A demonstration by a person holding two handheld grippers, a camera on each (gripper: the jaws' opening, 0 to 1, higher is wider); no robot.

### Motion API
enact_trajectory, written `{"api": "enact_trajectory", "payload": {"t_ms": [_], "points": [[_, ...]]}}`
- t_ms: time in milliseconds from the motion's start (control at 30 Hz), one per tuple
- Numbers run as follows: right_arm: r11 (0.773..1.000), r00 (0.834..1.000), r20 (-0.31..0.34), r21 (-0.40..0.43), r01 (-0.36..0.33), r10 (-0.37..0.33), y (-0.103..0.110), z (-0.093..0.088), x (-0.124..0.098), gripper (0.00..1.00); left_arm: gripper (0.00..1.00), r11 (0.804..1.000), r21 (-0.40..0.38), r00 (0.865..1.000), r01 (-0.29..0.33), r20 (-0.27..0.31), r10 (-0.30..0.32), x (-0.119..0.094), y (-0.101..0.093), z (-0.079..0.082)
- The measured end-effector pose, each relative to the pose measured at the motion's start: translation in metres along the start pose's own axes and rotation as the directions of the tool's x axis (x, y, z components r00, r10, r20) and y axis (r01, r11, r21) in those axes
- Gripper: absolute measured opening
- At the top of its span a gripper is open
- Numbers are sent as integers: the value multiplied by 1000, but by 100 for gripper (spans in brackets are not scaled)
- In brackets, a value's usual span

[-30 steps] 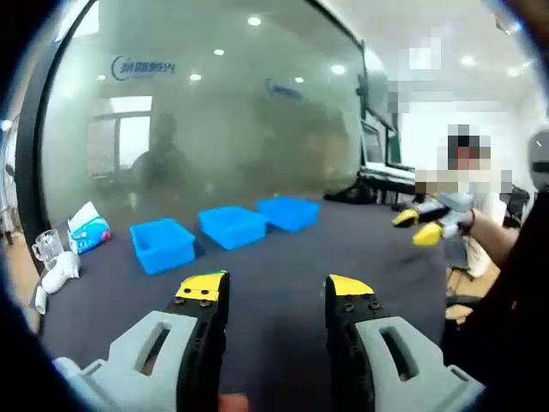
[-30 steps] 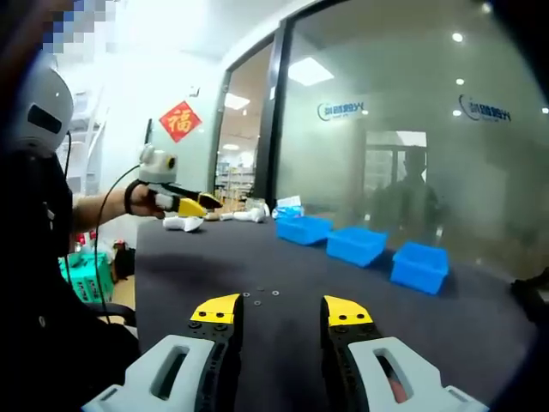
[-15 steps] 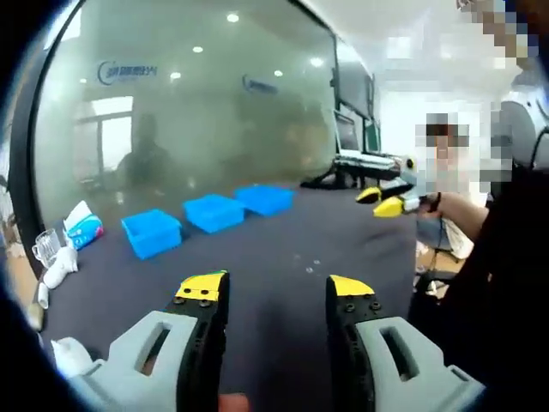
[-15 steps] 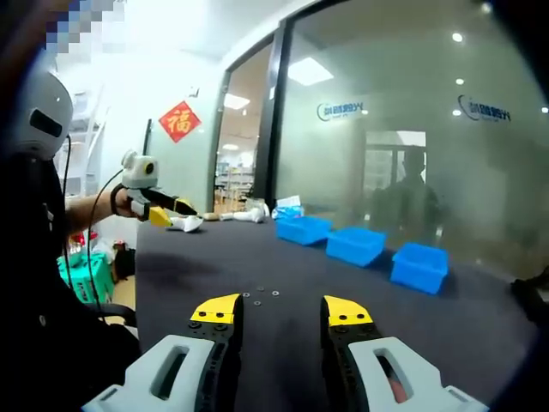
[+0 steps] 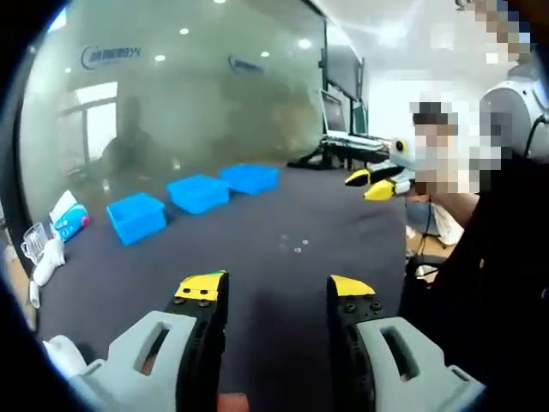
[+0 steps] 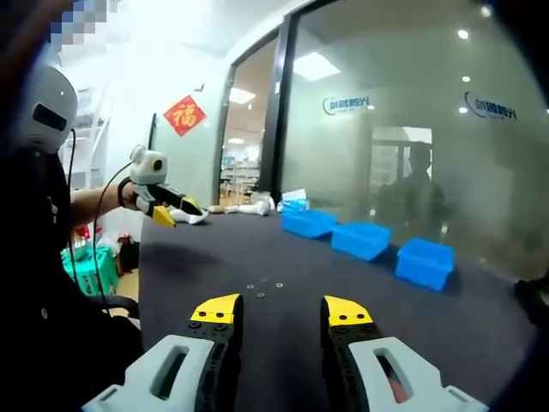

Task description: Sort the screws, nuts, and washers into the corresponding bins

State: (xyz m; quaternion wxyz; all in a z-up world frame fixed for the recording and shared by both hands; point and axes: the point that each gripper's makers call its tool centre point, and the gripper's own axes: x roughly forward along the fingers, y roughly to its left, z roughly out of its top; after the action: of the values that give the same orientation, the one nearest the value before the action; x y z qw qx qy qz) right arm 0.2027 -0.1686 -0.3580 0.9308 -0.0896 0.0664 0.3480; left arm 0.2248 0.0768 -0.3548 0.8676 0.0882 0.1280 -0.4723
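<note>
The left gripper (image 5: 273, 296) has swung round, so the small metal screws, nuts and washers (image 5: 294, 245) on the dark grey table (image 5: 257, 257) now lie ahead of its parted, empty jaws. I'd say sorting hasn't begun. The three blue plastic bins (image 5: 193, 194) sit in a row well beyond the parts. The right gripper (image 6: 279, 318), likewise agape and empty, sees a red paper wall ornament (image 6: 184, 115); the left gripper view shows computer monitors (image 5: 341, 101) instead.

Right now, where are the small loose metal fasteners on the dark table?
The small metal fasteners lie on bare dark tabletop just beyond the right gripper, well short of the three blue plastic bins.
</note>
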Motion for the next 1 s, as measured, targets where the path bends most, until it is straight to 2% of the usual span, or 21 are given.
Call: {"api": "enact_trajectory", "payload": {"t_ms": [300,533,767,1000], "points": [[994,992,-100,-75,-85,77,0,-3,10,33,44,1000,3,1000,-5,-1,5,-5,0,-2],[987,981,-131,-62,-152,142,-1,-4,20,33,44,1000,-10,1000,-23,4,23,-8,4,-5],[974,963,-189,-82,-209,191,0,-7,30,32,44,999,-10,1000,-30,-8,30,-10,8,-9],[953,932,-264,-110,-283,247,7,-11,39,32,44,999,-16,999,-29,-13,29,-10,9,-11]]}}
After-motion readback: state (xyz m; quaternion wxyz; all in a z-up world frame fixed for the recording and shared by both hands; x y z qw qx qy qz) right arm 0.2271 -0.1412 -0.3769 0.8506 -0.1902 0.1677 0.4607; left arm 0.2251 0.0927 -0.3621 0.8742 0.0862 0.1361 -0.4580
